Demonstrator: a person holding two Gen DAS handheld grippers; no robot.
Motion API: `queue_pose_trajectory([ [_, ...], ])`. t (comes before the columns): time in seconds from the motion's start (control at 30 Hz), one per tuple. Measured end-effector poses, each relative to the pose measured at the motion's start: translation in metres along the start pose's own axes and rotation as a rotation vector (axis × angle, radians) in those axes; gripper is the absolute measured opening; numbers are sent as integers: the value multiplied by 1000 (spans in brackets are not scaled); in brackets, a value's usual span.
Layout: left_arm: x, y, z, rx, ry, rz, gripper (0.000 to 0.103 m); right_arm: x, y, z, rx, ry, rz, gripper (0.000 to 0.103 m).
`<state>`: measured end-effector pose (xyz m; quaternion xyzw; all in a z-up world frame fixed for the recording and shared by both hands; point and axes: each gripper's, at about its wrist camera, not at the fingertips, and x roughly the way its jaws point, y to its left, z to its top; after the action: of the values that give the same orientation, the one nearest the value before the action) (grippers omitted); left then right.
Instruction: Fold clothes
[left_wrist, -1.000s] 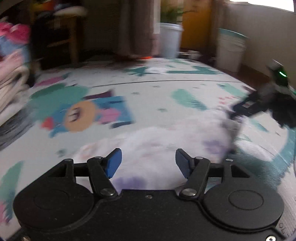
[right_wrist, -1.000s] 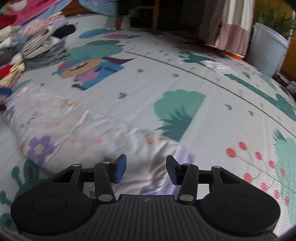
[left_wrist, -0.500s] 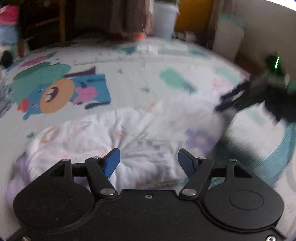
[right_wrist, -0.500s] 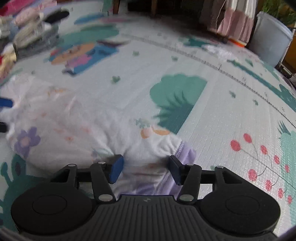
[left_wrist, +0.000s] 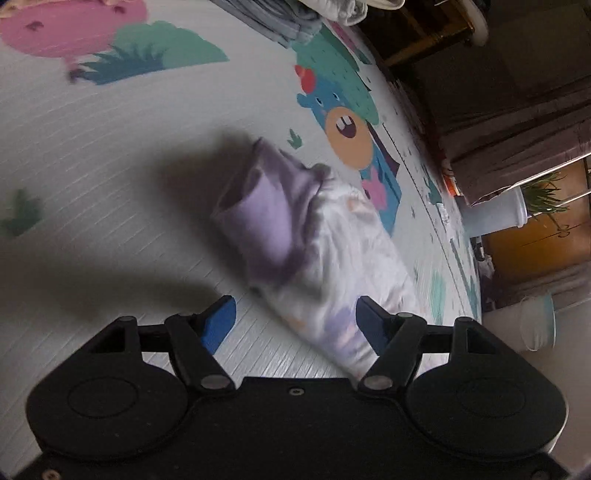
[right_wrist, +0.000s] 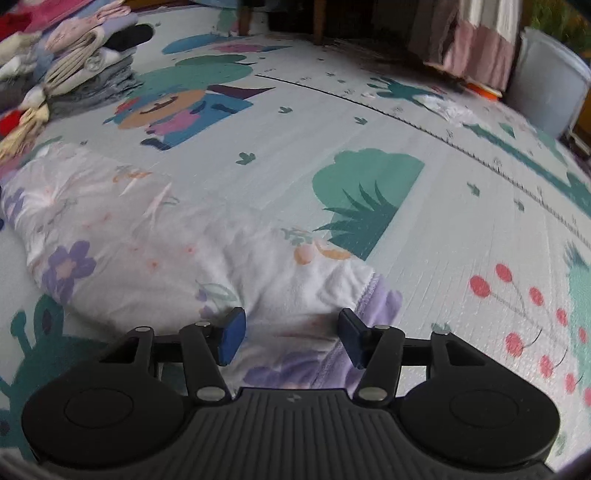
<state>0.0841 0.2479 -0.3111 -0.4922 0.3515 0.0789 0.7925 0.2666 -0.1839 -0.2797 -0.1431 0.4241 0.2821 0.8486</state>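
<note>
White floral garment (right_wrist: 155, 243) with purple cuff, lower left of frame, on play mat (right_wrist: 424, 206). Left gripper (left_wrist: 295, 319) spread; right gripper (right_wrist: 291, 332) spread over purple hem.

A cartoon-printed play mat (right_wrist: 424, 122) covers the floor. A pale bin (right_wrist: 550, 92) stands beside what looks like a curtain (right_wrist: 476, 48).

Count: 1 floral garment (right_wrist: 155, 236) on 1 play mat (right_wrist: 424, 229). 1 pile of folded clothes (right_wrist: 74, 70), upper left of right wrist frame. 2 pale bins (left_wrist: 495, 216) (left_wrist: 537, 323), right edge of left wrist frame. 1 potted plant (left_wrist: 546, 195).
</note>
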Motion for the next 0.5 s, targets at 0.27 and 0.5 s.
queue_pose_trajectory([
  [0.27,22,3,13,4,57,-46,24,3,0,3,60,54,9,58],
  [0.5,-17,22,30,71,99,-1,23,-9,33,-1,79,180,113,59],
])
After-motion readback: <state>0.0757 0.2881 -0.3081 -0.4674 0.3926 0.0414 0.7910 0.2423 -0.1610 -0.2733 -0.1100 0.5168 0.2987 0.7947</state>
